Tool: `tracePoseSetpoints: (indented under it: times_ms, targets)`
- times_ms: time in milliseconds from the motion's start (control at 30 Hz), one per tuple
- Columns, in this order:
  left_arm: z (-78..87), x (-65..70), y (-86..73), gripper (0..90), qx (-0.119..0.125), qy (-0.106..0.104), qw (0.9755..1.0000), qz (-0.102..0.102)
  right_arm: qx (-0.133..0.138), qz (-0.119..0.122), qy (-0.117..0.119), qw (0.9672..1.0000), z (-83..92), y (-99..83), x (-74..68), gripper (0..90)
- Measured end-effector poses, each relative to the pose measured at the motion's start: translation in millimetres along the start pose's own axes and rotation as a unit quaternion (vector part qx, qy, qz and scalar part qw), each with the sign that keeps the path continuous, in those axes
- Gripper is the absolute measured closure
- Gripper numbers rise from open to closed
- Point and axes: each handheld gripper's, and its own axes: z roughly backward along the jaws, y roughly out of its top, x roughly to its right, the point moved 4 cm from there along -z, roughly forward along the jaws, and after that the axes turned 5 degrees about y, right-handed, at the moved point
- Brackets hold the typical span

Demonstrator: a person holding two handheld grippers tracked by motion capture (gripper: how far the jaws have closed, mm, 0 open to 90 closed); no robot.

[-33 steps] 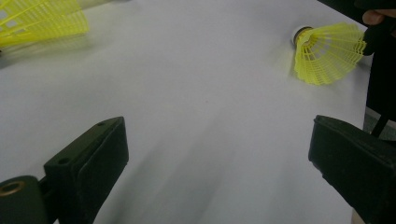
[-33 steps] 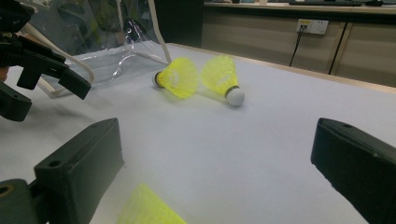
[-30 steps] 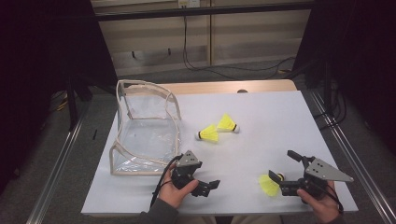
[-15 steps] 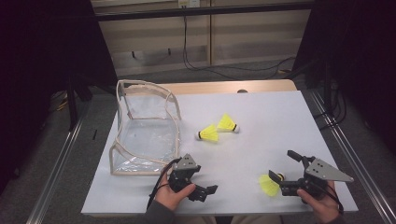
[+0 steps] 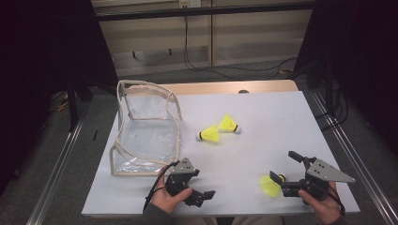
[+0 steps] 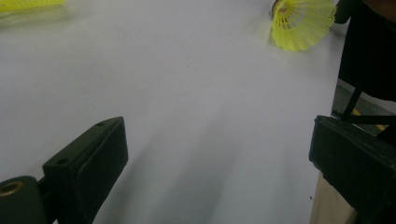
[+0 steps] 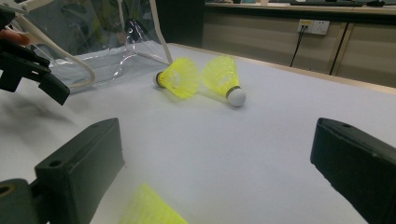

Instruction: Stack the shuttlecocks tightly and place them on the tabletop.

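Note:
Two yellow shuttlecocks (image 5: 210, 134) (image 5: 228, 124) lie side by side mid-table, and show in the right gripper view as one (image 7: 180, 77) beside the other (image 7: 224, 77). A third shuttlecock (image 5: 270, 184) lies at the front right, just left of my right gripper (image 5: 287, 172); its skirt (image 7: 149, 207) sits low between the wide-apart jaws, untouched. My right gripper (image 7: 215, 172) is open. Near the front edge, my left gripper (image 5: 199, 190) is also open (image 6: 219, 172) with nothing in it and faces the third shuttlecock (image 6: 303, 23).
A clear plastic bag (image 5: 145, 129) with cream piping stands open on the white table (image 5: 263, 108) at the left, close behind my left gripper. The table's front edge (image 6: 327, 186) is right by the left gripper. Metal rails run along both sides.
My left gripper has drawn back a little toward the front edge and turned slightly. The right gripper and the shuttlecocks have stayed put.

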Motion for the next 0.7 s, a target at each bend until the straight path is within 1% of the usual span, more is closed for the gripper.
tracePoseSetpoints:
  times_ms: [333, 400, 700]
  targets:
    - [5.0, -1.7, -2.2, 4.6, 0.002, 0.002, 1.0000, 0.000, -0.001, 0.000, 0.000, 1.0000, -0.1, 0.0, -0.3, 1.8]
    - [5.6, -1.8, -2.6, 4.6, -0.001, -0.002, 1.0000, -0.001, -0.001, 0.000, 0.000, 1.0000, -0.2, -0.1, -0.3, 1.8]
    - [10.4, -3.7, -3.9, 4.6, -0.001, 0.003, 1.0000, -0.004, -0.001, 0.000, 0.000, 1.0000, -0.3, -0.1, -0.1, 1.9]
